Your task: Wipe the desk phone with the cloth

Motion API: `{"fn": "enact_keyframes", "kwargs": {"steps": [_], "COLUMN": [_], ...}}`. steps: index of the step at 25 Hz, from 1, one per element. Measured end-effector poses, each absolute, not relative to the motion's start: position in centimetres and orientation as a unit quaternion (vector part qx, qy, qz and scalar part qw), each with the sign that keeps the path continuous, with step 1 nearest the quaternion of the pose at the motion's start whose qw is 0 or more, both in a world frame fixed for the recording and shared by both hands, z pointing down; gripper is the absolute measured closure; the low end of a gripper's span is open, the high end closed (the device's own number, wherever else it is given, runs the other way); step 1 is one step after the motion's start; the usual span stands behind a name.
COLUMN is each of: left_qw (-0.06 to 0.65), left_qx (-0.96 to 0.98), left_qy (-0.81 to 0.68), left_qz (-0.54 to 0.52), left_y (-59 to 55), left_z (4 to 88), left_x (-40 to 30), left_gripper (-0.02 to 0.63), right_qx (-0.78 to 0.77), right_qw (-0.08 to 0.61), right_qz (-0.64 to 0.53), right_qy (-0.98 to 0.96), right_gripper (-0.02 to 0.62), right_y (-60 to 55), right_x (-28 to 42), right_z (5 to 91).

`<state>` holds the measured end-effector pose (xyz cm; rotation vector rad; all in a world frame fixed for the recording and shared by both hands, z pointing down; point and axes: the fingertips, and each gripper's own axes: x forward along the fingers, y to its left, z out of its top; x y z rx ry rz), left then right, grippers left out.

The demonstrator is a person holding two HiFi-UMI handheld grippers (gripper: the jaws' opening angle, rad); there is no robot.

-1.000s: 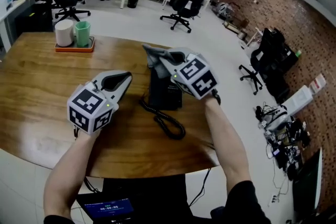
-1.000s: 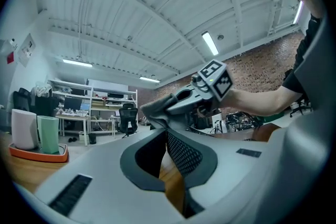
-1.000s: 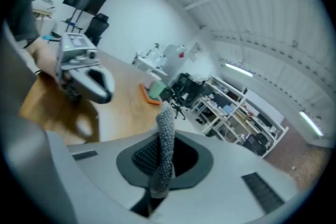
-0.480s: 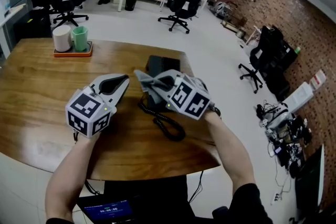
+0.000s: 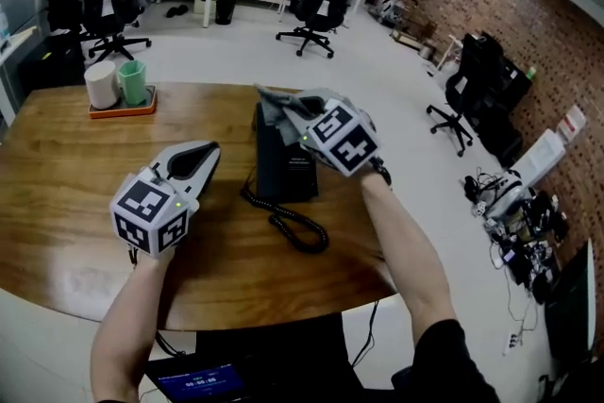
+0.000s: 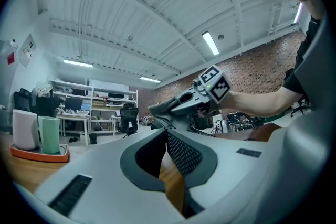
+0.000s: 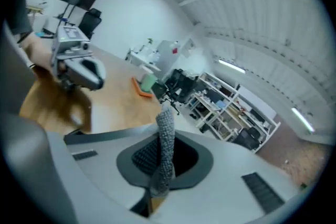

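Grey cloth (image 5: 276,105), clamped in the right gripper (image 5: 294,120), now sits at the far end of the desk phone (image 5: 283,170), up from its near end (wiping continues); left gripper (image 5: 209,149) hangs slightly parted, empty.

A wooden table (image 5: 66,193) carries a phone (image 5: 283,167). A coiled cord (image 5: 291,227) lies just nearer than the phone. An orange tray (image 5: 121,111) sits well to its left.

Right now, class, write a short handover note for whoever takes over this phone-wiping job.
Left hand-held gripper: empty, jaws slightly apart, over the table left of the phone.
Right hand-held gripper: shut on the cloth, at the phone's far end.
Done: cloth in grip and at the phone; how much is wiped cannot be told.
Left: wipe the phone.
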<state>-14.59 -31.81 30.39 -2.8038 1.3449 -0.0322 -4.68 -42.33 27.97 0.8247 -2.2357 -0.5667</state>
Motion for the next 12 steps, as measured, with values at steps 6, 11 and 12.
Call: {"fn": "enact_keyframes", "kwargs": {"steps": [6, 11, 12], "left_qw": [0.005, 0.010, 0.011], "left_qx": [-0.901, -0.901, -0.901], "left_qy": [0.434, 0.433, 0.433], "left_qz": [0.000, -0.004, -0.005], "left_y": [-31.8, -31.7, -31.7], "left_z": [30.2, 29.8, 29.8], "left_x": [-14.4, -14.3, -14.2], "left_gripper": [0.597, 0.597, 0.597], "right_qx": [0.335, 0.262, 0.244], "right_qw": [0.374, 0.422, 0.427], "right_qz": [-0.196, -0.226, -0.230], "right_qy": [-0.842, -0.838, -0.840], "right_gripper": [0.571, 0.571, 0.571], "right_y": [-45.8, -40.7, -39.1], "right_x": [-4.9, -4.0, -3.8], "right_z": [30.2, 32.2, 32.8]}}
